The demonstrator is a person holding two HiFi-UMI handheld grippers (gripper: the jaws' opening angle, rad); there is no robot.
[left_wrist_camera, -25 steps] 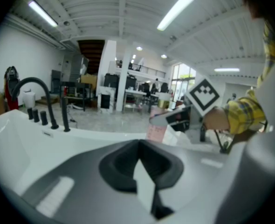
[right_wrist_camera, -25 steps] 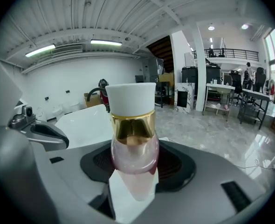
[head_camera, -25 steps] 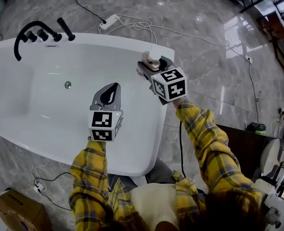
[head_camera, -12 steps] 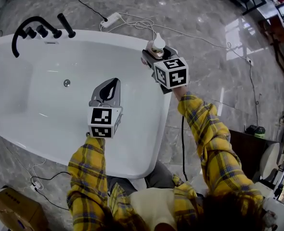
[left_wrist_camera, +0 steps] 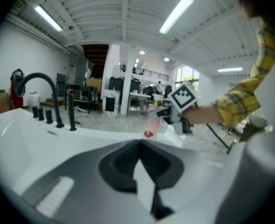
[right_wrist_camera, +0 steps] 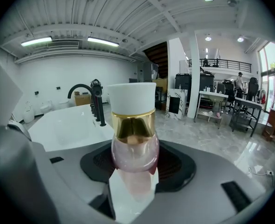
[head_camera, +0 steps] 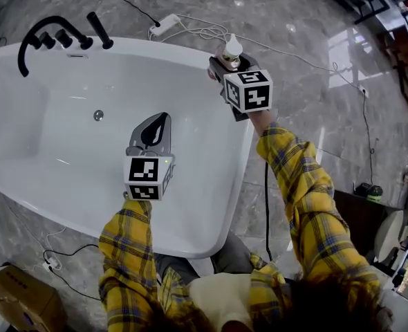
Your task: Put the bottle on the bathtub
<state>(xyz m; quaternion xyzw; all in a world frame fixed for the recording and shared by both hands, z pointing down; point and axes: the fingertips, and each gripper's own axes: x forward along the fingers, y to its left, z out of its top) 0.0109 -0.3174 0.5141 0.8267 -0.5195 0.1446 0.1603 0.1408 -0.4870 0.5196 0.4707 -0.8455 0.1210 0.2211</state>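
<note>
Bottle (right_wrist_camera: 133, 143) is clamped upright in right gripper (head_camera: 226, 64), held over the bathtub (head_camera: 242, 151) rim's far corner, not set down yet imo. Should be lowered straight, base seated flat on the rim b4 jaws get eased. Left gripper (head_camera: 152, 133) is pinched closed on nothing, over the bathtub basin.

Pink, white-capped bottle (right_wrist_camera: 130, 153); white bathtub (head_camera: 52, 140); yellow plaid sleeves (head_camera: 295, 180)

The bottle (right_wrist_camera: 133, 139) has a clear pink rounded body, a gold collar and a white cap. It stands upright, clamped between the jaws of the right gripper (right_wrist_camera: 132, 190), over the far right corner of the bathtub (head_camera: 190, 55). The bathtub is white, oval inside and dry.
</note>
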